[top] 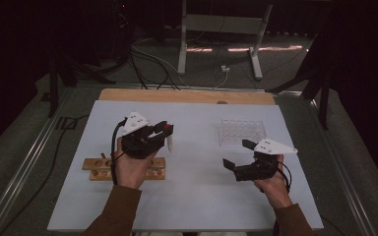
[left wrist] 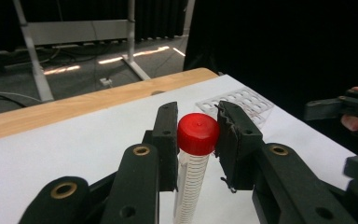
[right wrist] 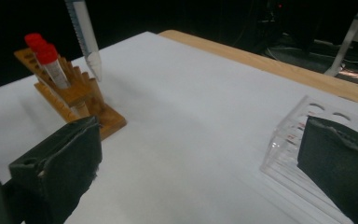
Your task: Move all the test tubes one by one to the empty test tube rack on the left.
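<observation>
Red-capped tube [left wrist: 196, 154] sits pinched just under its cap in the left gripper [left wrist: 196, 140], lifted off the wooden rack [top: 123, 168] below. The right gripper [top: 237, 155] is spread, empty. Next move probably calls for carrying the tube toward the clear tray [top: 242, 132] ahead.

Tube [left wrist: 192, 186] bottom beyond frame edge

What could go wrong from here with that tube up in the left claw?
1. The left claw pinches the red-capped tube just under its cap, and the long body hangs free above the white mat; a jolt could let it slip or swing.
2. Its tip hangs close to the wooden rack and the tubes standing there; it might knock them.
3. The open right claw sits near the clear tray and could nudge it.
</observation>
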